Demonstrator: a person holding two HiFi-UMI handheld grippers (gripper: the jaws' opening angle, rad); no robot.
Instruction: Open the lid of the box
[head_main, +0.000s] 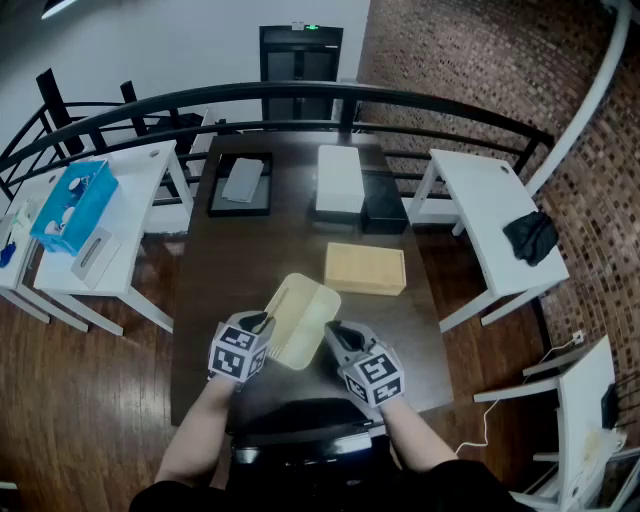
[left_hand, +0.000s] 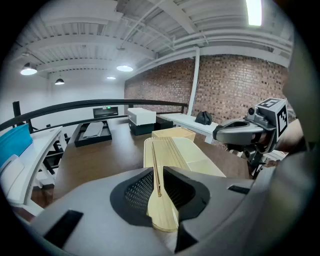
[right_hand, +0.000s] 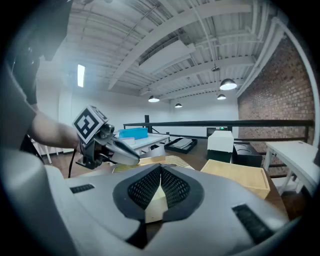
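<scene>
Now | left claw (left_hand: 159, 192) grips lid (left_hand: 172, 150) edge | right claw (right_hand: 160, 187) grips box (right_hand: 154, 209) corner | wooden case (head_main: 365, 268) near

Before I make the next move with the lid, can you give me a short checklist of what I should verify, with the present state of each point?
1. Left gripper holds the pale box: ok, jaws shut on its thin near edge.
2. Right gripper holds it too: ok, jaws shut on a corner.
3. Lid fully open: cannot tell.
4. Wooden box apart from the pale box: ok, a strip of table shows between them.
5. The two grippers do not touch each other: ok.
</scene>
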